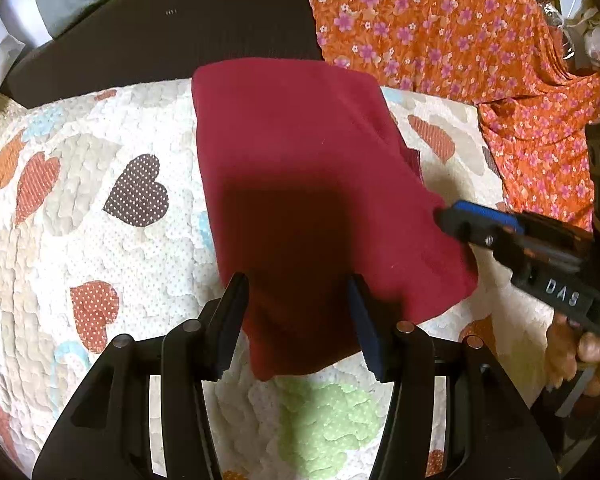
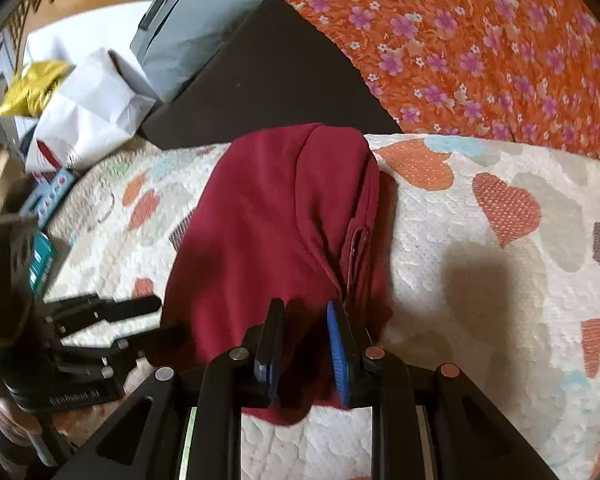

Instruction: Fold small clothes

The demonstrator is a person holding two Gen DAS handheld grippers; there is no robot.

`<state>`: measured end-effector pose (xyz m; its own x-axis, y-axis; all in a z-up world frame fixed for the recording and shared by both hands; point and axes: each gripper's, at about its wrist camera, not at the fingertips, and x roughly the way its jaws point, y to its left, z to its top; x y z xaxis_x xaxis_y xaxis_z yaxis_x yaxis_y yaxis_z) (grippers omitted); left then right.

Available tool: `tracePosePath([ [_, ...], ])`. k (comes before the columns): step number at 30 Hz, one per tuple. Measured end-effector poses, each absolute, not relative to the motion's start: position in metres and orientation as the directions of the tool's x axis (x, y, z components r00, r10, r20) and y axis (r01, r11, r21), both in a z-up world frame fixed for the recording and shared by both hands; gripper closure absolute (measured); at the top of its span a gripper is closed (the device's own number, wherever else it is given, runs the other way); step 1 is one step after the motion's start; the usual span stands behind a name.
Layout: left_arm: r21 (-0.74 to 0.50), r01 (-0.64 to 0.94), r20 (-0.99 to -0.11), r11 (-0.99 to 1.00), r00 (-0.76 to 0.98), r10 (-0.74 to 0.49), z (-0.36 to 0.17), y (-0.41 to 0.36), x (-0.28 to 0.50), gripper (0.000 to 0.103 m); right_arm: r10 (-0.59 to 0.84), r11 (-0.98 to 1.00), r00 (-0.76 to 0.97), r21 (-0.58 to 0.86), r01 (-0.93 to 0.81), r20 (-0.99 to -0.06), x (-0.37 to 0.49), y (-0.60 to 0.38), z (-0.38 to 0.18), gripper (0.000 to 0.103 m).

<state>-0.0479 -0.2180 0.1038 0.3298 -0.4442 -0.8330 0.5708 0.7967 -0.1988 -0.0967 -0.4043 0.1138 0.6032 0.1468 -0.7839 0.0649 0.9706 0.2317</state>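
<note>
A folded dark red garment point(image 1: 300, 184) lies on a quilt with heart patches point(image 1: 100, 208). My left gripper point(image 1: 298, 292) is open over the garment's near edge, one finger on each side of its corner. My right gripper point(image 2: 303, 316) is open, with its fingers over the garment's point(image 2: 268, 240) near edge. The right gripper also shows in the left wrist view point(image 1: 459, 220) at the garment's right edge. The left gripper shows in the right wrist view point(image 2: 140, 312) at the garment's left edge, blurred.
An orange floral cloth point(image 1: 459, 40) lies at the back right of the quilt. A dark board point(image 1: 160, 40) lies behind the garment. White bags point(image 2: 88, 112) and a grey case point(image 2: 188, 28) sit at the back left.
</note>
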Motion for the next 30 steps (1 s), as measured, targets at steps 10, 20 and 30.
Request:
tracePosePath([
  [10,-0.244,0.519,-0.802,0.819,0.366,-0.471,0.105,-0.217,-0.034,0.052,0.122,0.972,0.596,0.216,0.089,-0.794,-0.094,-0.402,0.11,0.083],
  [20,-0.259,0.503,-0.797,0.825,0.371,-0.476,0.095,-0.222,-0.022,0.037,0.111,0.974,0.578,0.204,0.098,-0.809,-0.081,-0.403,0.093,0.082],
  [30,-0.244,0.5,-0.805,0.831,0.374,-0.461,0.09,-0.225,-0.02,0.035,0.121,0.973,0.572,0.212,0.095,-0.812,-0.077,-0.405,0.073,0.081],
])
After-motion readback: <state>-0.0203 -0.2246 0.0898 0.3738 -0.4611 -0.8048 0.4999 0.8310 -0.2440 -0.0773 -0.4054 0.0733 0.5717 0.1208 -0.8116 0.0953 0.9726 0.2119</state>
